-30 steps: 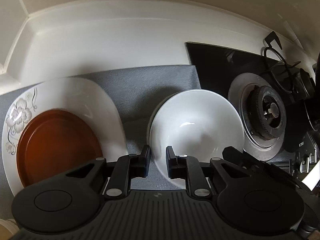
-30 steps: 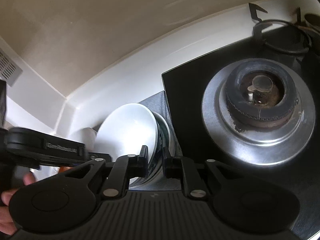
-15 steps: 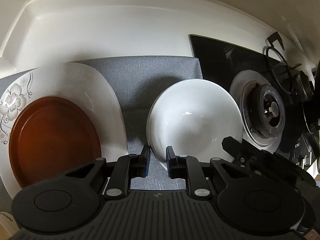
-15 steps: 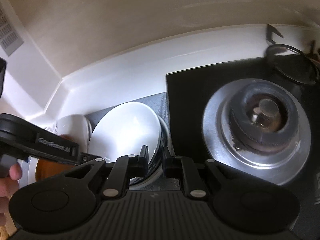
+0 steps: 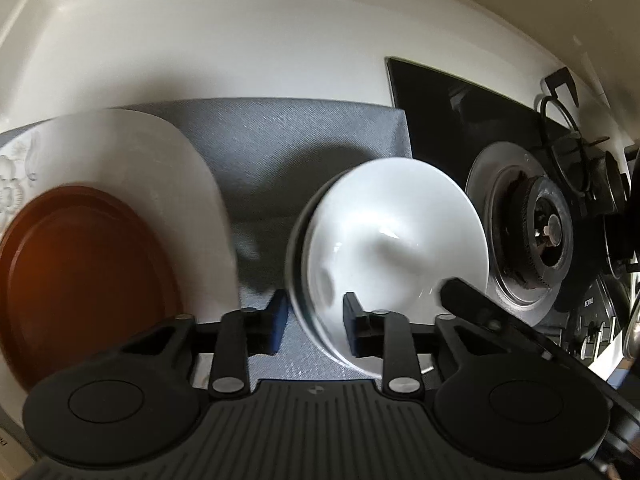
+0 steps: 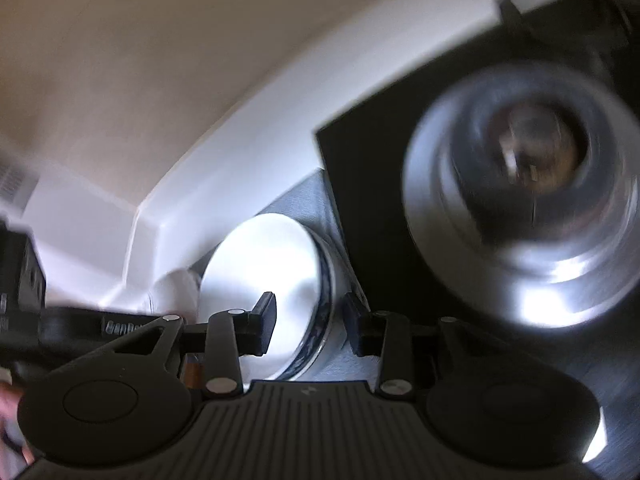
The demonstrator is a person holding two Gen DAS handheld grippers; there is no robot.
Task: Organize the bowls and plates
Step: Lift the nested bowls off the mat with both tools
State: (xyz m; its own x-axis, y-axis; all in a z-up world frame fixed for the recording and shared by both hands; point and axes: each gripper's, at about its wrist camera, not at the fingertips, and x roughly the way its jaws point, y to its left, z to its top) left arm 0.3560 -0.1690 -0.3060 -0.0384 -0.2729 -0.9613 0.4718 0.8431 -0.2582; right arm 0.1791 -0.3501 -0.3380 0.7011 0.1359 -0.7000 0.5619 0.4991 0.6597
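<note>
**Both grippers spread at the white bowl's rim**

The left gripper (image 5: 314, 322) stands with its fingers apart, the near rim of the white bowl (image 5: 394, 236) between them; the right finger (image 5: 354, 330) lies over the bowl's inside and the left finger (image 5: 276, 320) just outside the wall, and motion blur hides whether either one touches. The right gripper (image 6: 308, 326) is likewise spread wide, straddling the bowl's (image 6: 260, 272) rim on the opposite side, with a blue-rimmed bowl (image 6: 322, 320) nested beneath it. Nothing is clamped in either one.

The bowls sit on a grey mat (image 5: 280, 140), close to its right edge. To the left on the same mat lies a white plate (image 5: 168, 168) with a flower pattern, and a brown plate (image 5: 84, 276) rests on top of it. A strip of bare mat separates the plates from the bowls.

Just right of the mat is a black stove (image 5: 440, 120) with a steel burner (image 5: 532, 232); the right wrist view shows that burner (image 6: 528, 188) large and blurred, near the bowls. A white wall (image 5: 240, 40) runs behind everything. The right gripper's body crosses the lower right of the left wrist view, in front of the stove.
</note>
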